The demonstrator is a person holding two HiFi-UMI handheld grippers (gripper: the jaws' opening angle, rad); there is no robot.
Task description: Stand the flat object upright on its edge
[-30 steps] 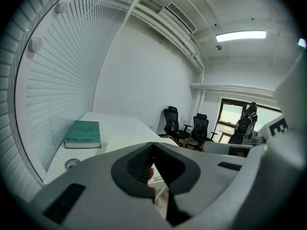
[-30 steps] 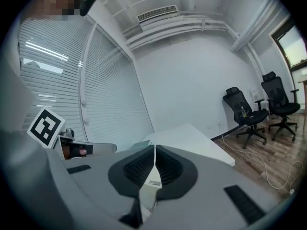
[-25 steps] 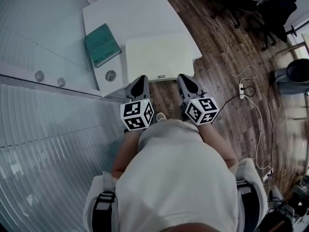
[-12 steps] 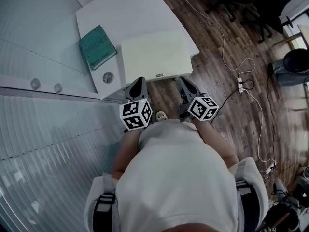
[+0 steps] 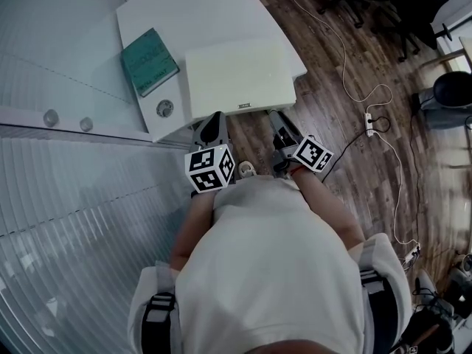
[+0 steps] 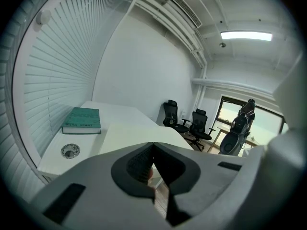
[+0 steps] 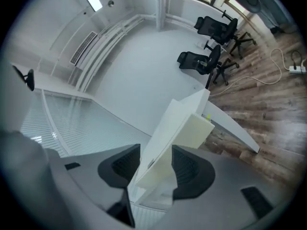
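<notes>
A green book (image 5: pixel 150 61) lies flat on the white table (image 5: pixel 214 13) at its left side, and also shows in the left gripper view (image 6: pixel 82 120). Beside it lies a cream flat board (image 5: pixel 237 76), by the table's near edge. My left gripper (image 5: pixel 214 118) hovers just short of that edge, shut and empty (image 6: pixel 153 145). My right gripper (image 5: pixel 274 116) is rolled onto its side, level with the table's front edge. Its jaws are opening (image 7: pixel 156 159). The table's edge and the cream board (image 7: pixel 194 131) show in the gap, with neither pad pressing on them.
A round grommet (image 5: pixel 165 108) sits in the table near its front left corner. Window blinds (image 5: pixel 74 220) run along the left. On the wood floor to the right lie a cable with a power strip (image 5: pixel 369 124); office chairs (image 5: pixel 369 6) stand beyond.
The right gripper has rolled onto its side and its jaws have parted. Both grippers have crept a little closer to the table's front edge.
</notes>
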